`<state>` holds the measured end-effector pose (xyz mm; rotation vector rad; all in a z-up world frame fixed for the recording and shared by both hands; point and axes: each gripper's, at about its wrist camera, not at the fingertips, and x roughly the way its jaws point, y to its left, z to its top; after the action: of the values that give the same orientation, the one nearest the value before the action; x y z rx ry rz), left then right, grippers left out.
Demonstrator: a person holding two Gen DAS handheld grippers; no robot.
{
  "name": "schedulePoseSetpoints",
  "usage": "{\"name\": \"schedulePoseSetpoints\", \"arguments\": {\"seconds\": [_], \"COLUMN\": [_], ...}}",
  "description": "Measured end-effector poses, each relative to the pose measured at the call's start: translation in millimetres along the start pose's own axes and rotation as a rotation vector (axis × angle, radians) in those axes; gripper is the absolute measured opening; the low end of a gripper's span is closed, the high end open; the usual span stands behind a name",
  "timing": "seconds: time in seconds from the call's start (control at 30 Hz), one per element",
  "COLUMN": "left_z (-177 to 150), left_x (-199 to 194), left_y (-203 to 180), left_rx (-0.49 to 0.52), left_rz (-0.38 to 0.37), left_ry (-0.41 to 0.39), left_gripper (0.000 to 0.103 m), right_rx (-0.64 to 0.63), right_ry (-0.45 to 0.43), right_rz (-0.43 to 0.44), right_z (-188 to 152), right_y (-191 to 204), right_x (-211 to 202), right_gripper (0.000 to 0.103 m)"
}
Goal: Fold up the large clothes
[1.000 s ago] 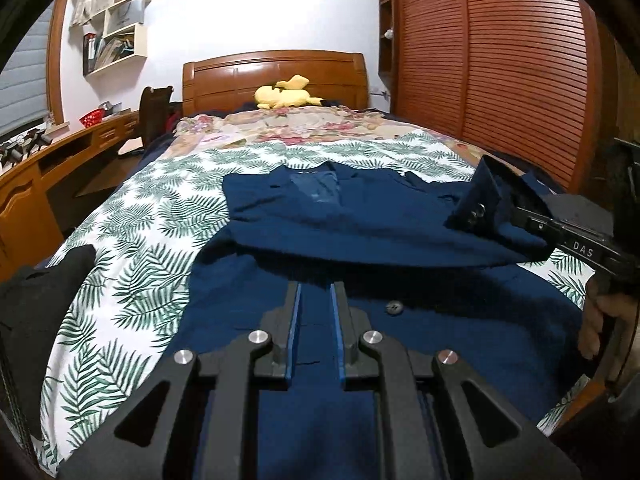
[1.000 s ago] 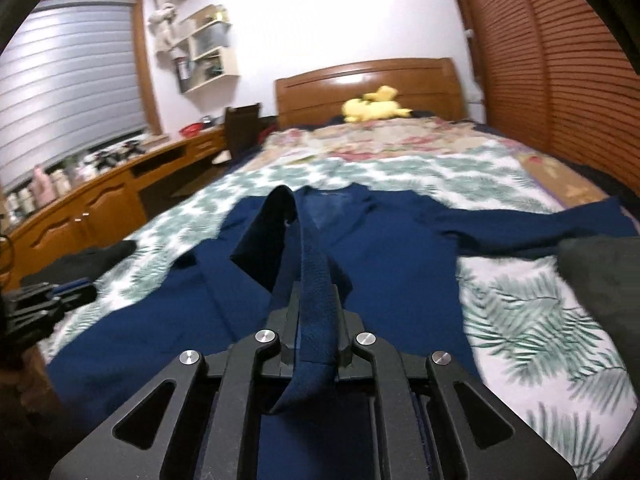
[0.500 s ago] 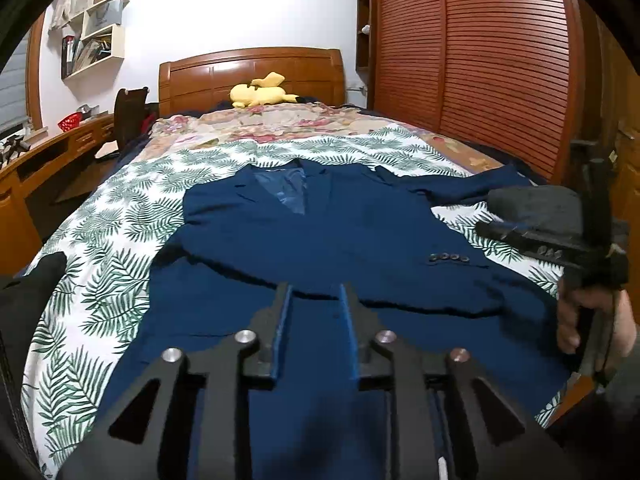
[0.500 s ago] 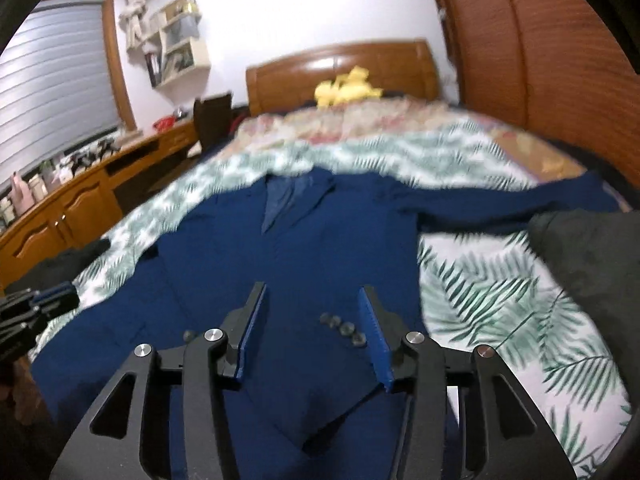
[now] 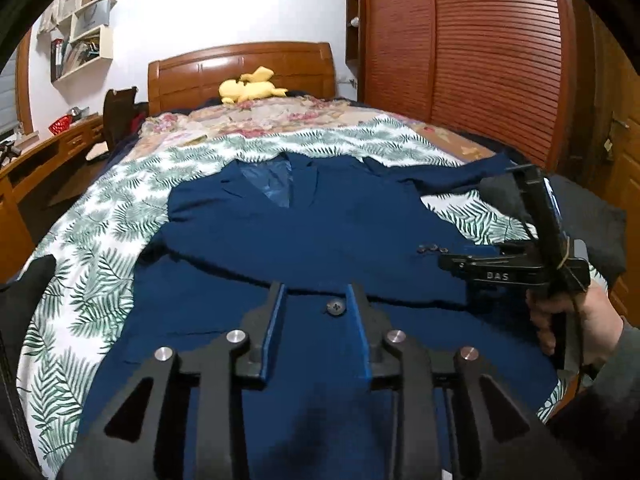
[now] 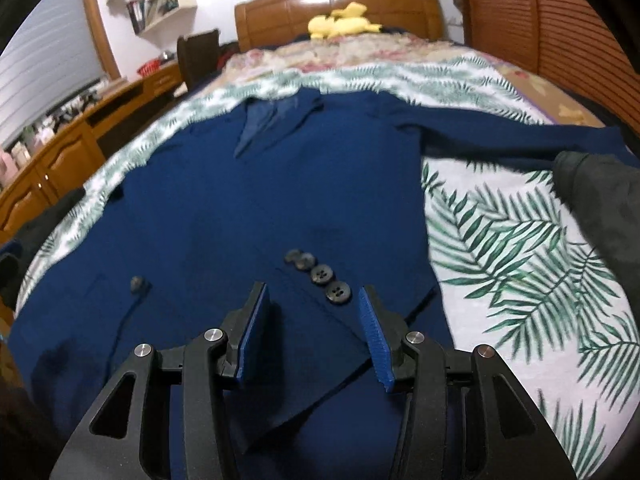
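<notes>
A navy blue suit jacket (image 5: 320, 236) lies flat on the bed, collar toward the headboard, one sleeve folded across its front. It also shows in the right wrist view (image 6: 280, 184), with the folded sleeve's cuff buttons (image 6: 320, 272) just ahead of my right gripper. My left gripper (image 5: 316, 292) is open and empty above the jacket's lower front, a front button (image 5: 335, 306) between its fingers. My right gripper (image 6: 314, 296) is open and empty over the cuff. It shows from the side in the left wrist view (image 5: 516, 268). The other sleeve (image 6: 500, 136) stretches out to the right.
The bed has a palm-leaf cover (image 5: 100, 240) and a wooden headboard (image 5: 240, 68) with a yellow plush toy (image 5: 252, 86). A dark garment (image 6: 600, 200) lies at the bed's right edge, another (image 5: 24, 284) at the left. A wooden wardrobe (image 5: 480, 60) stands right, a desk (image 6: 80, 140) left.
My right gripper let go of the sleeve, which now lies folded across the jacket, and opened. My left gripper opened wider. Both have drawn back toward the jacket's hem.
</notes>
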<state>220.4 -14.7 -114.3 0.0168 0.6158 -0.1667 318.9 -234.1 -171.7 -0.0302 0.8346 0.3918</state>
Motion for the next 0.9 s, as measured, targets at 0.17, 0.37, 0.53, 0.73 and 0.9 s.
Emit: {"name": "schedulePoseSetpoints", "arguments": {"seconds": [0.17,0.37,0.53,0.73,0.9], "left_z": [-0.5,10.8,21.6,18.6,11.3], "left_x": [9.3,30.7,54.1,72.7,88.4], "left_y": [-3.1,-5.2,-2.7,5.2,12.5], "left_rx": [0.004,0.027,0.029,0.016,-0.017], "left_rz": [-0.009,-0.013,-0.036,-0.058,-0.086], "left_ry": [-0.002,0.000,-0.010,-0.020,0.008], "left_gripper": [0.029,0.029,0.029,0.029,0.029], "right_rx": [-0.016,-0.028,-0.031,-0.032,-0.017], "right_ry": [0.006,-0.001,-0.008,-0.018,-0.033], "right_rz": [-0.010,-0.028,-0.033,-0.034,-0.017], "right_z": [-2.3,-2.5,-2.5,-3.3,-4.8], "right_y": [1.2,4.0,4.0,4.5,1.2], "right_x": [2.5,5.3,5.7,4.5,2.3], "right_gripper": [0.047,0.048,0.048,0.048,0.047]}}
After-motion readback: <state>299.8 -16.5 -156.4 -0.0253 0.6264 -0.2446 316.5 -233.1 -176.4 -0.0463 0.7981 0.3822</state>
